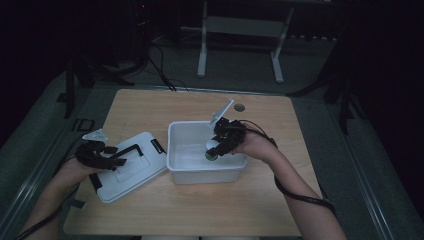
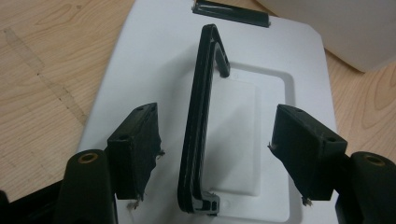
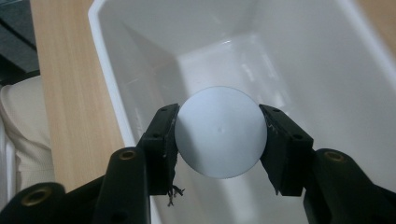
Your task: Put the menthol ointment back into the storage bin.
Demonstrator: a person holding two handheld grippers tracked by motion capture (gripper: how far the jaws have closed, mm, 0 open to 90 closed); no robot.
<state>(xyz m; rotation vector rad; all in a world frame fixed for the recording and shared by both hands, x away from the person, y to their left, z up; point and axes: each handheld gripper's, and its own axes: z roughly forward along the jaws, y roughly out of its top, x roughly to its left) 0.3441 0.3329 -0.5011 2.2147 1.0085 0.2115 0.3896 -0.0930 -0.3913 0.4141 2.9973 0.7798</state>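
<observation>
A white lidless box (image 1: 171, 145) stands mid-table. Its white lid (image 1: 140, 175) lies flat to the left, with a black handle (image 1: 131, 149) raised on top. My left gripper (image 1: 120, 156) rests over the lid. In the left gripper view it (image 2: 217, 114) is open, its jaws either side of the handle (image 2: 198, 126) with gaps on both sides. My right gripper (image 1: 217, 147) reaches into the box from the right, shut on a white round object (image 1: 212, 150). In the right gripper view both pads press the round object (image 3: 219, 135) above the box's bare floor (image 3: 224, 60).
The wooden table (image 1: 200, 210) has a round cable hole (image 1: 239, 107) at its back edge. Behind the table stand dark stands and a white frame (image 1: 240, 30) on the floor. A cable (image 1: 300, 195) trails from the right gripper along the forearm.
</observation>
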